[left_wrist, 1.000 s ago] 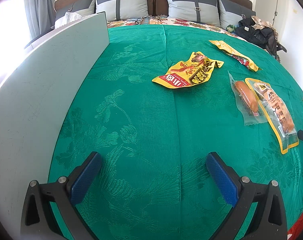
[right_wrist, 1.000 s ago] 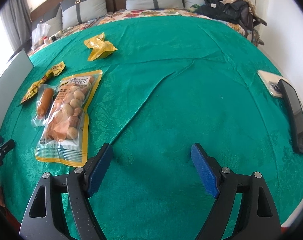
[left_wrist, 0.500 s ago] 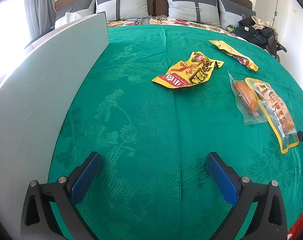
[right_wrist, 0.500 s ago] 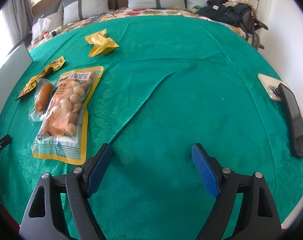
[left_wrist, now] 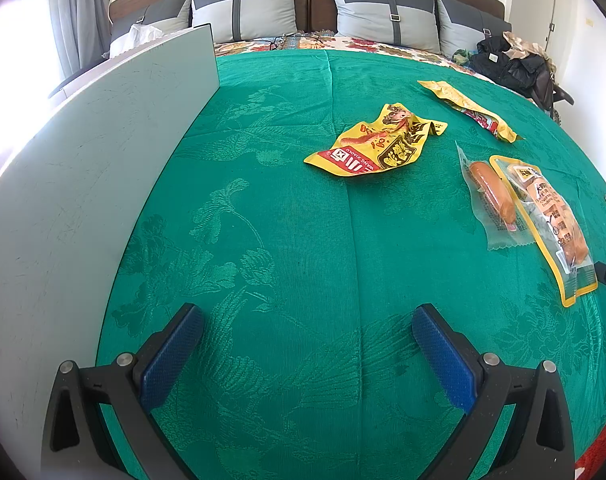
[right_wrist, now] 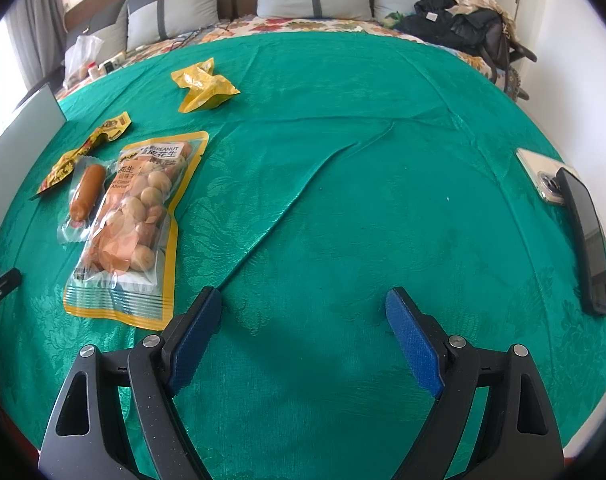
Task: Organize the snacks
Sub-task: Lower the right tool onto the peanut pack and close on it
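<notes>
Snacks lie on a green bedspread (left_wrist: 303, 240). A yellow and red packet (left_wrist: 377, 142) sits in the middle, with a longer yellow packet (left_wrist: 469, 110) farther back. To the right lie a sausage in clear wrap (left_wrist: 493, 196) and a yellow-edged peanut bag (left_wrist: 547, 220). My left gripper (left_wrist: 307, 314) hovers open over bare cloth, well short of them. In the right wrist view the peanut bag (right_wrist: 135, 228) and sausage (right_wrist: 87, 192) lie to the left of my right gripper (right_wrist: 304, 296). It is open and holds nothing.
A tall grey board (left_wrist: 83, 184) stands along the left side. Two phones (right_wrist: 543, 176) (right_wrist: 587, 240) lie at the right edge. Pillows (left_wrist: 243, 12) line the headboard, and dark clothes (right_wrist: 455, 24) are heaped at the back right. A fold (right_wrist: 303, 184) runs across the cloth.
</notes>
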`<state>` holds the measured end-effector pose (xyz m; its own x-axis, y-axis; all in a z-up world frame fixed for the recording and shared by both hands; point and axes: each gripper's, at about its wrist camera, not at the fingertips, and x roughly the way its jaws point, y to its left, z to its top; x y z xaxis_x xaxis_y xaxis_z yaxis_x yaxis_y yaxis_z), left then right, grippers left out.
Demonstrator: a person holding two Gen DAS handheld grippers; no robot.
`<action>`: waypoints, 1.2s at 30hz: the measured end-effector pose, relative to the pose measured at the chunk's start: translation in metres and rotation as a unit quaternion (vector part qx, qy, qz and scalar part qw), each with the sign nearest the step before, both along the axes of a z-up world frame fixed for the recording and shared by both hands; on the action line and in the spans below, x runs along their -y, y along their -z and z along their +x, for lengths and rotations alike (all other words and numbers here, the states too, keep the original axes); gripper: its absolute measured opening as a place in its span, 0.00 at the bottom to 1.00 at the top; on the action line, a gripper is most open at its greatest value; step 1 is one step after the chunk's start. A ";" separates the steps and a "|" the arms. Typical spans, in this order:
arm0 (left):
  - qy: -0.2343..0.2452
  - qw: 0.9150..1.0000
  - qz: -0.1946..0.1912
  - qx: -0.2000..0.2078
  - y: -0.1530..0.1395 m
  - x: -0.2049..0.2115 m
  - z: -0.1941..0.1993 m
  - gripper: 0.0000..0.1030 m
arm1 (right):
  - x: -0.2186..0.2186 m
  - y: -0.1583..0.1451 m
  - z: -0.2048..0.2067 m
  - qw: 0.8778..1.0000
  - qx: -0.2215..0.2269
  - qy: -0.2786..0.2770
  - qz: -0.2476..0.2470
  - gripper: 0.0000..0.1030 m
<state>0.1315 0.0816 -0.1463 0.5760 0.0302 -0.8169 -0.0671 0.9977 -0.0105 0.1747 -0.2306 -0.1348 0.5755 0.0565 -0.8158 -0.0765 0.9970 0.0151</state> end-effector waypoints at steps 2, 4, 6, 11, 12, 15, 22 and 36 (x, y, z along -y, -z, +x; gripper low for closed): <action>0.000 1.000 0.000 0.000 0.000 0.000 0.000 1.00 | 0.000 0.000 0.000 1.000 0.000 0.000 0.000 0.85; 0.000 1.000 0.000 0.000 0.000 0.000 0.000 1.00 | 0.000 0.000 0.000 1.000 0.000 0.000 0.000 0.85; 0.000 1.000 0.000 0.000 0.000 0.000 0.000 1.00 | 0.000 0.000 0.000 1.000 0.000 0.000 0.000 0.85; 0.000 1.000 0.000 0.000 0.000 0.000 0.000 1.00 | 0.000 0.000 0.000 1.000 0.000 0.000 0.000 0.85; 0.000 1.000 0.000 0.000 0.000 0.000 0.000 1.00 | 0.000 0.000 0.000 1.000 -0.001 0.000 0.000 0.85; 0.000 1.000 0.000 0.000 0.000 0.000 0.000 1.00 | 0.000 0.000 0.000 1.000 -0.001 0.000 0.000 0.85; 0.000 1.000 0.000 0.000 0.000 0.000 0.000 1.00 | 0.002 -0.006 0.001 1.000 -0.006 0.002 0.011 0.83; -0.001 1.000 0.000 0.000 0.000 0.000 0.000 1.00 | -0.084 -0.039 0.019 0.995 0.013 -0.088 0.054 0.84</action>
